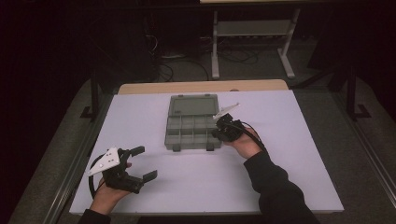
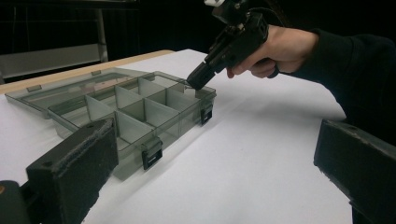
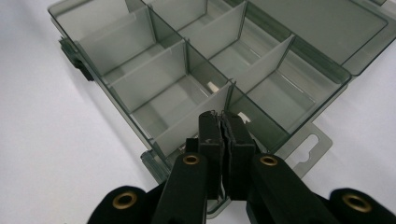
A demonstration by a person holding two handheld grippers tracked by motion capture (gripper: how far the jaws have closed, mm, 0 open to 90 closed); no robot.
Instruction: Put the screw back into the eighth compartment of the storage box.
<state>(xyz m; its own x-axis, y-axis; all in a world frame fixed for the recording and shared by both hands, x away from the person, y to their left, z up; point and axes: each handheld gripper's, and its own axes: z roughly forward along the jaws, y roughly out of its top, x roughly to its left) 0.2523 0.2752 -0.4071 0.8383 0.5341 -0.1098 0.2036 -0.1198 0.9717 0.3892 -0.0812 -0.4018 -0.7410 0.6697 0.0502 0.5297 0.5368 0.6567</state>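
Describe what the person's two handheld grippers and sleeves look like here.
Both grippers are black. The left gripper has two blocky jaws with dark pads, a white-grey three-cornered plate on top and a black cable. The right gripper carries a similar pale plate, a black cable and brass-coloured rivets on its jaw arms. The right sleeve is dark and long.
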